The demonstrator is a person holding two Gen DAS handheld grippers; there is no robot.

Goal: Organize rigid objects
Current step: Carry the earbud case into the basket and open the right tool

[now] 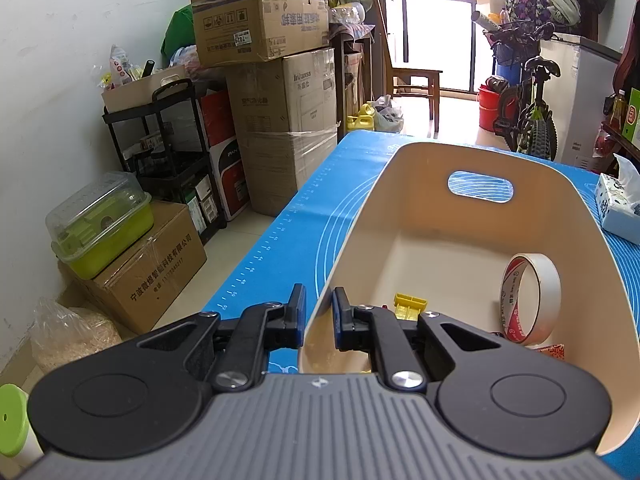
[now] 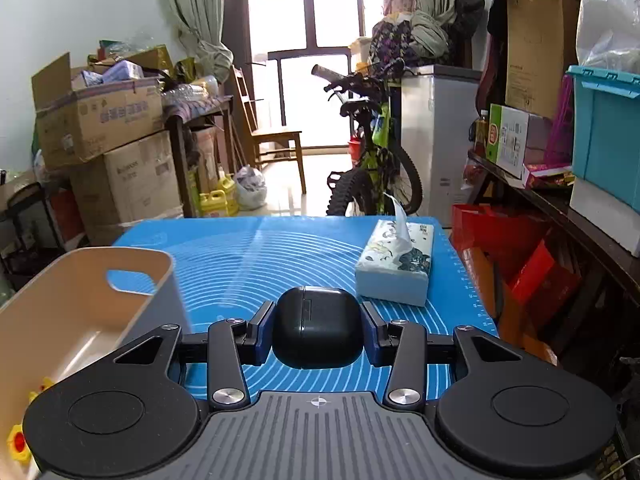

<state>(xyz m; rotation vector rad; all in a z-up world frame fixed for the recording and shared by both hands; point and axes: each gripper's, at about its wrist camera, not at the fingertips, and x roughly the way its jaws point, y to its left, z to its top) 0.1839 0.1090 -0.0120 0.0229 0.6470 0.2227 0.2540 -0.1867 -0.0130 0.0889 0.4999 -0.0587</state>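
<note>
Over blue surface (image 2: 248,264): right hand-held gripper (image 2: 319,330) clamping black case (image 2: 316,328); left hand-held gripper (image 1: 319,312) pinching bin (image 1: 472,216) wall, hiding yellow piece (image 1: 410,305).

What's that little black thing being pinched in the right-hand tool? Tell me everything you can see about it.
It is a small black rounded case of smooth, slightly glossy plastic, shaped like an earbud case, with a fine seam line and a small rectangular outline on its front. The right gripper has its blue-padded fingers pressed against the case's two sides, holding it above the blue mat with white rings. Nothing else touches it. A cream plastic basket sits to its left.
</note>
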